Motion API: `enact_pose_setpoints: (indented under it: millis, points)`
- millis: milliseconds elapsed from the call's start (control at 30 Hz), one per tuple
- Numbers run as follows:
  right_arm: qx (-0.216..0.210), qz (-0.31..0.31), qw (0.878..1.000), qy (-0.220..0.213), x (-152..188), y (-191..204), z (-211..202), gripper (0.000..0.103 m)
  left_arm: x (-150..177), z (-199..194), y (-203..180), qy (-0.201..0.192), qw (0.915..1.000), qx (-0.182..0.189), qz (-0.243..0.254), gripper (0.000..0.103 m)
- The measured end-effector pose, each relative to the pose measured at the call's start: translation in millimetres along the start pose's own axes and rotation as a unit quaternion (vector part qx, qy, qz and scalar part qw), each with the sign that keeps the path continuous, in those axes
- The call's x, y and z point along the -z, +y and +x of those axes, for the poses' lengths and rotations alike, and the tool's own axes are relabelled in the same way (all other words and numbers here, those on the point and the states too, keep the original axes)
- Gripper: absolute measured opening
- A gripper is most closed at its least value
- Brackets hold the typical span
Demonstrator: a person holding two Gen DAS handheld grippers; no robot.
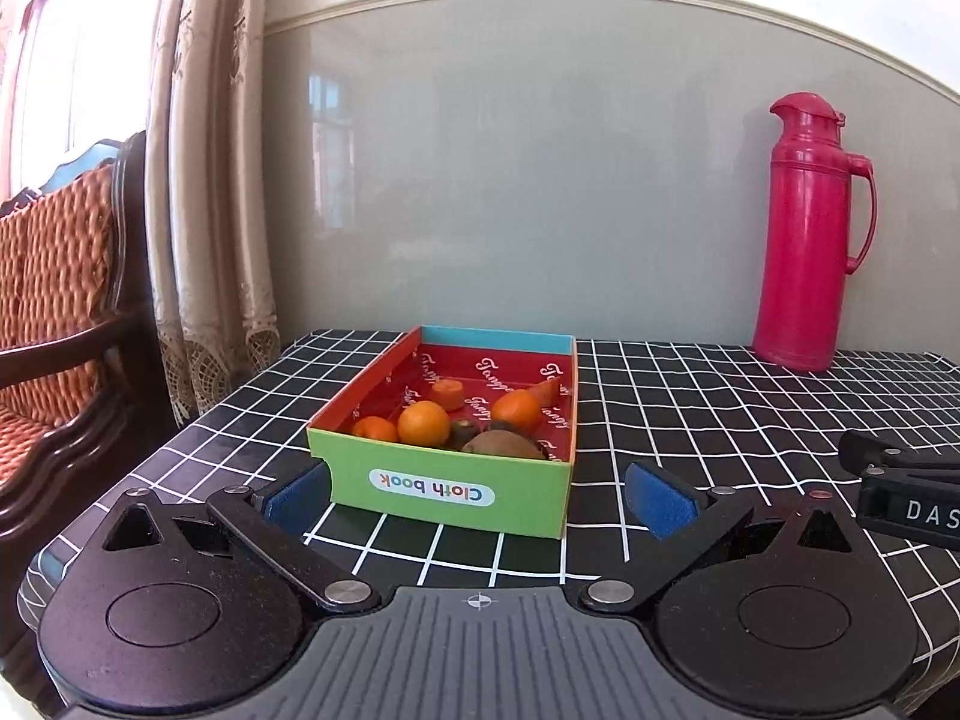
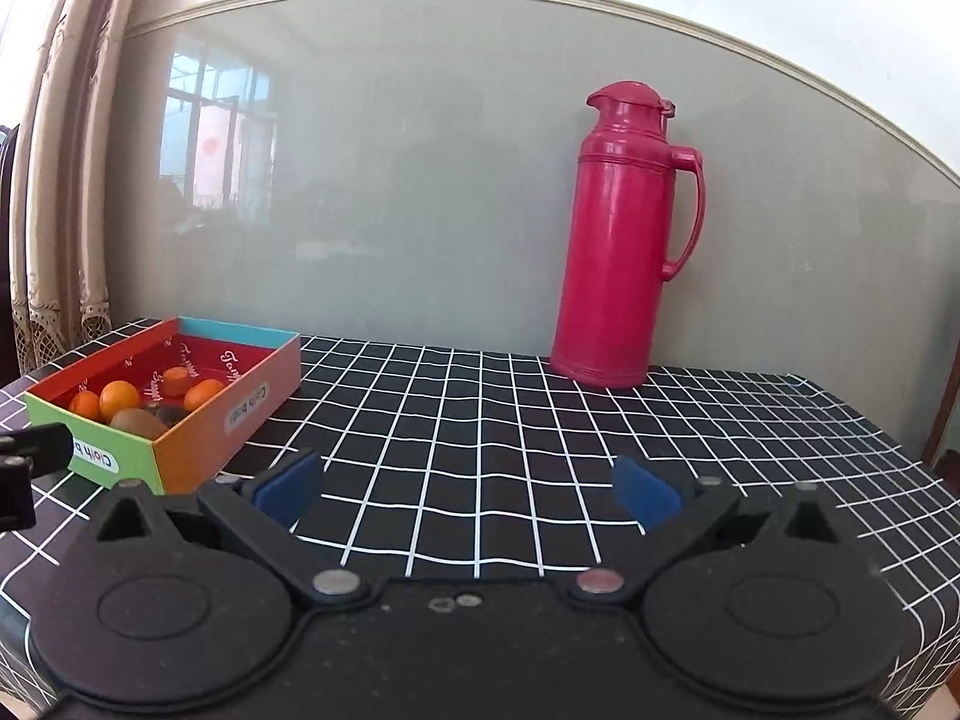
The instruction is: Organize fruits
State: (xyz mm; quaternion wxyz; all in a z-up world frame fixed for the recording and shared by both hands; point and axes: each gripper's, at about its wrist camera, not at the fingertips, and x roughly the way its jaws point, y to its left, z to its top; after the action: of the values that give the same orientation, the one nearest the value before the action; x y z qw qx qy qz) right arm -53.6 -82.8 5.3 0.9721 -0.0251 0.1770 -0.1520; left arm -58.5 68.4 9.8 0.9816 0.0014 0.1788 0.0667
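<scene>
A shallow colourful cardboard box [image 1: 447,495] marked "Cloth book" sits on the checked tablecloth. Inside lie oranges [image 1: 423,423], a brown kiwi [image 1: 503,445], carrot pieces [image 1: 449,393] and a small dark fruit [image 1: 465,429]. My left gripper [image 1: 477,501] stands open just in front of the box's green end wall, holding nothing. In the right wrist view the same box [image 2: 198,438] is at the far left with the oranges [image 2: 119,399] and kiwi [image 2: 137,422] inside. My right gripper [image 2: 468,489] is open over bare tablecloth, to the right of the box.
A tall pink thermos jug [image 1: 804,234] [image 2: 624,234] stands at the back by the grey wall panel. A wooden armchair [image 1: 54,312] and curtain [image 1: 204,180] are off the table's left edge. The other gripper's black body [image 1: 900,486] shows at the right.
</scene>
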Motion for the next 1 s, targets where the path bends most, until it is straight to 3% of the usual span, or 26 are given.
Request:
enact_pose_setpoints:
  millis: [1000]
  points:
    - [-0.003,0.009,1.0,0.002,0.4,-2.2,0.4,0.103,-0.7,-0.3,-0.9,0.0,1.0,0.003,0.0,0.103]
